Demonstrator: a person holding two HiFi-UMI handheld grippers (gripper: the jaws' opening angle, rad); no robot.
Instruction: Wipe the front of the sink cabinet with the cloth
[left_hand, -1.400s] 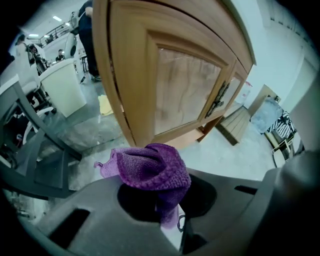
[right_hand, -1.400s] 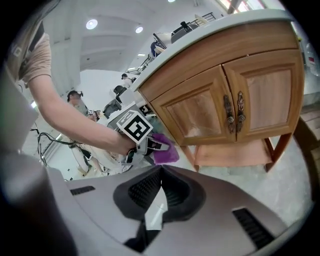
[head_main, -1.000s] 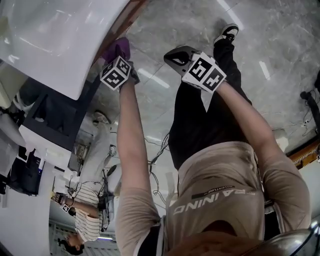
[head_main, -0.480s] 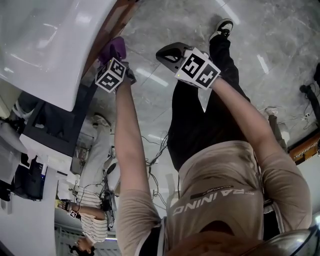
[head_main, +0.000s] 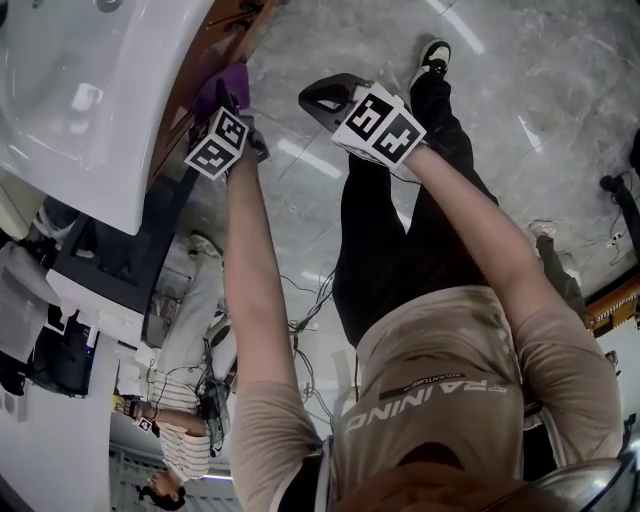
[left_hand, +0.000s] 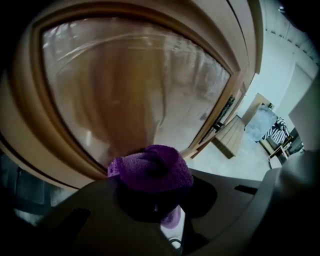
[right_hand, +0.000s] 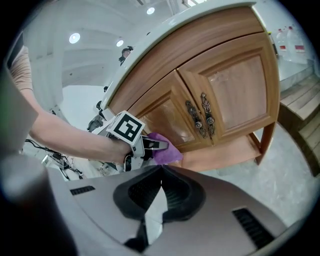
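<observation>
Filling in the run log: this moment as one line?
step: wiping | left gripper: shut on purple cloth, at cabinet door | right gripper: shut, empty

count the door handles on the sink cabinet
2. Both sit side by side mid-front on the sink cabinet: the left handle and the right handle. The person's left arm covers part of the front, so another could be hidden.
</observation>
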